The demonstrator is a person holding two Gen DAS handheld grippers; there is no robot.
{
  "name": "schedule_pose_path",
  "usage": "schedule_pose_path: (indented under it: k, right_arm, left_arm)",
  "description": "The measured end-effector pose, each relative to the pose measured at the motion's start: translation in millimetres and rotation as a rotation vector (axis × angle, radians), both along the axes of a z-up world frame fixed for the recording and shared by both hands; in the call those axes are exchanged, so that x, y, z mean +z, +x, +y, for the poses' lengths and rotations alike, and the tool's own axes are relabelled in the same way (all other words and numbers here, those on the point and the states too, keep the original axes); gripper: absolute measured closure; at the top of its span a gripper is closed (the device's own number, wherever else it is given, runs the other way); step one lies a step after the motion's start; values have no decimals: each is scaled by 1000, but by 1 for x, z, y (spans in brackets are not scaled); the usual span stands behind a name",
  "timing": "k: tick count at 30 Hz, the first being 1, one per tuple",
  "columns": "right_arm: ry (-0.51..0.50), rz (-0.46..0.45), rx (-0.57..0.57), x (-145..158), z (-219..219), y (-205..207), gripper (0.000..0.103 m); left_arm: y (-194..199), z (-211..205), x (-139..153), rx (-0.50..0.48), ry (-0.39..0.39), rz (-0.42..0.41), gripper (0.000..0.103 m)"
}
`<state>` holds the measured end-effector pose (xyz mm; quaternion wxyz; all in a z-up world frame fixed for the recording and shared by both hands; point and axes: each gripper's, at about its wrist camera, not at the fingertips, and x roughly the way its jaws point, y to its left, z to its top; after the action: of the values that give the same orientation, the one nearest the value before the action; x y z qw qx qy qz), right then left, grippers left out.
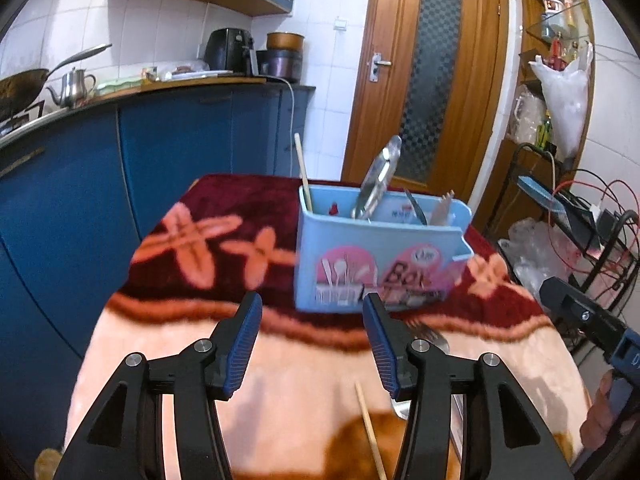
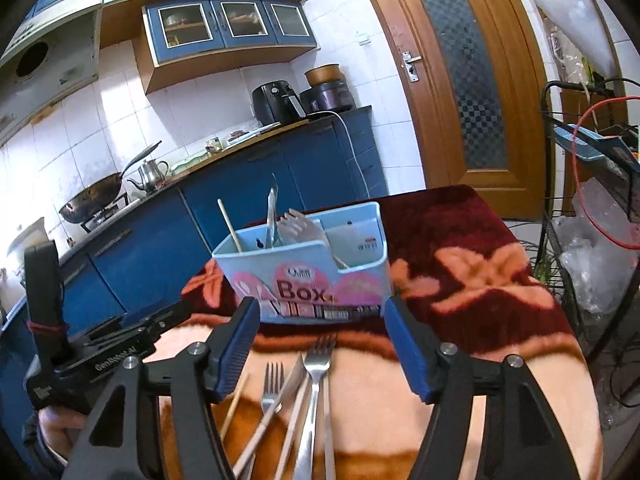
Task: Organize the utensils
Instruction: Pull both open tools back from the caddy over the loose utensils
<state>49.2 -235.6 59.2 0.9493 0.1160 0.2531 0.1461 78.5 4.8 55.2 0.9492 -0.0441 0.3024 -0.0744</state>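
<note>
A light blue utensil box (image 1: 380, 256) (image 2: 308, 276) stands on the blanket-covered table (image 1: 168, 344). It holds a chopstick (image 1: 303, 172), a steel spoon (image 1: 378, 178), a knife and a fork. My left gripper (image 1: 312, 336) is open and empty, just in front of the box. My right gripper (image 2: 322, 344) is open and empty above loose utensils on the table: two forks (image 2: 318, 364), a knife (image 2: 290, 380) and chopsticks (image 2: 236, 404). A chopstick (image 1: 370, 432) and a fork (image 1: 430, 336) also show in the left wrist view. The left gripper body (image 2: 92, 356) shows in the right wrist view.
Blue kitchen cabinets (image 1: 160, 152) with a wok (image 1: 20, 88), kettle and appliances stand left and behind. A wooden door (image 1: 432, 76) is behind the table. A black wire rack (image 1: 580, 216) with cables and bags stands to the right.
</note>
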Motion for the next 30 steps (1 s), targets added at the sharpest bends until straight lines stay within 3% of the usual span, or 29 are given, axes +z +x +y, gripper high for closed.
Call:
schedule_pose_path:
  k: [9,22,30]
  right_arm:
    - [-24,9,-54,-23,-10,-18,34]
    - [-64,86,-49,-58,-14,-26,34]
    - [-74,114,-57,-67,-17,-28,33]
  left_arm:
    - [-22,-8,-15,-31,3,55,46]
    - [-25,-11,-52,-9,40,217,46]
    - [-27,-21,-62,-38,55,256,46]
